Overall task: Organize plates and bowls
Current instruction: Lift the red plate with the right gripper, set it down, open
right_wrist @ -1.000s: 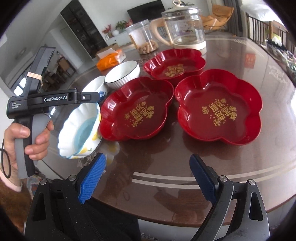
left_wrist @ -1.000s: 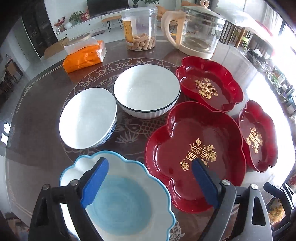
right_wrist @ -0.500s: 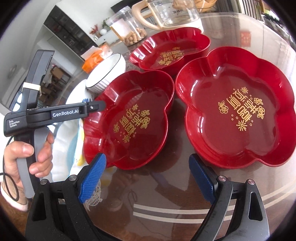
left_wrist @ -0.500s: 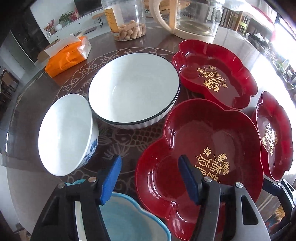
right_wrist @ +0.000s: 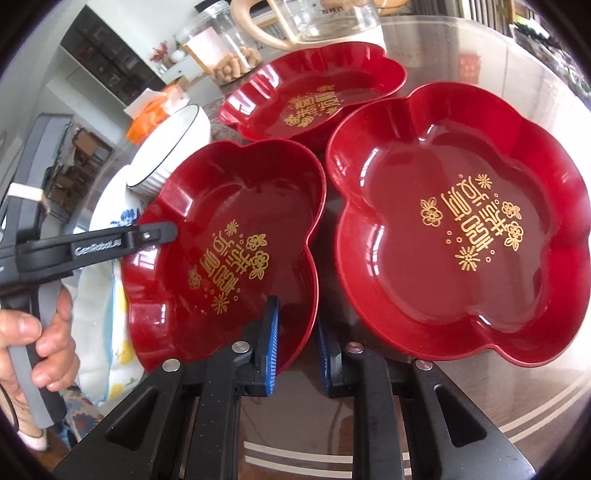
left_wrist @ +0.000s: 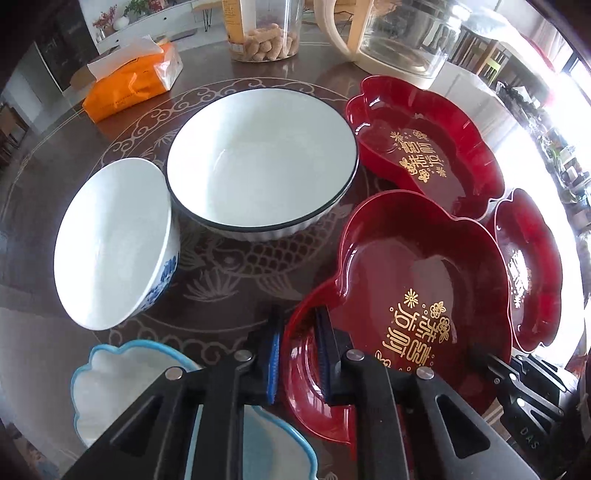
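Left gripper (left_wrist: 297,354): jaws just closed in, pinching near rim of middle red plate (left_wrist: 417,280). Right gripper (right_wrist: 295,347): jaws also just closed, clamped on same plate's opposite rim (one pad inside, one outside). Hand (right_wrist: 33,350) holds left tool. Blue-edged bowl (left_wrist: 110,373) just beside left gripper. Next out: small white bowl (left_wrist: 110,240), tilted; big white bowl (left_wrist: 262,158); two more red plates (right_wrist: 458,221) (right_wrist: 314,92). Far edge of table (left_wrist: 55,350): tissue pack (left_wrist: 129,88), jar (left_wrist: 262,33), glass kettle (left_wrist: 399,37).
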`<state>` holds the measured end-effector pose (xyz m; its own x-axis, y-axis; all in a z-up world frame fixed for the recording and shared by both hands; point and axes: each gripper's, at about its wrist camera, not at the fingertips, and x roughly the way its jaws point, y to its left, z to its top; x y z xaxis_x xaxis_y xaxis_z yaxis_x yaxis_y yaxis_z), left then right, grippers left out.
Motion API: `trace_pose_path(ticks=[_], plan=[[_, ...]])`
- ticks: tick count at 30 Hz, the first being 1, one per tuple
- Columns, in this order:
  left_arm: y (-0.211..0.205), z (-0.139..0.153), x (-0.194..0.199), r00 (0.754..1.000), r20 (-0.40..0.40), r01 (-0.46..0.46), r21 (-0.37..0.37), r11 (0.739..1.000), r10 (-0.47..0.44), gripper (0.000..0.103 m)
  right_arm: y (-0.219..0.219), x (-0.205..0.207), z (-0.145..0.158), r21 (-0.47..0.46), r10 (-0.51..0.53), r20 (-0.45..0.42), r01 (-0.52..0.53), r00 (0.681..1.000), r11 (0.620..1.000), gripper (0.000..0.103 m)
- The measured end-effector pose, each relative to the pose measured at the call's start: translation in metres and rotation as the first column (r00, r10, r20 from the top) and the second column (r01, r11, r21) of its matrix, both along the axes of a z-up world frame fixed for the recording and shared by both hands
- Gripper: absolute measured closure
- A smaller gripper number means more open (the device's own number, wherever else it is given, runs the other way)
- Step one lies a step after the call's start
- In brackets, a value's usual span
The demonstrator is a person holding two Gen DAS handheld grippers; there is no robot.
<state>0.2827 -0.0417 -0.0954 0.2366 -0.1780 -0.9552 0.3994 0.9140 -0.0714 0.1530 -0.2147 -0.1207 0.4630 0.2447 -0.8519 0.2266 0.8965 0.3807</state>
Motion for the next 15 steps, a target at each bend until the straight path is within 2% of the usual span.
trace_pose_path(ticks=[4, 9, 15], plan=[[-0.001, 0.026, -0.029, 0.999, 0.04, -0.02, -0.045, 0.999, 0.022, 0.088, -0.013, -0.007, 0.012, 0.017, 0.021, 0.007, -0.021, 1.0, 1.0, 0.088], [0.005, 0.049, -0.078, 0.996, 0.043, -0.073, -0.123, 0.99, 0.079, 0.088, -0.021, -0.032, 0.035, 0.034, 0.068, 0.015, -0.069, 0.998, 0.997, 0.088], [0.005, 0.034, -0.163, 0.995, -0.004, -0.102, -0.154, 0.983, 0.102, 0.088, -0.027, -0.074, 0.042, -0.024, 0.146, -0.009, -0.146, 0.989, 0.989, 0.088]])
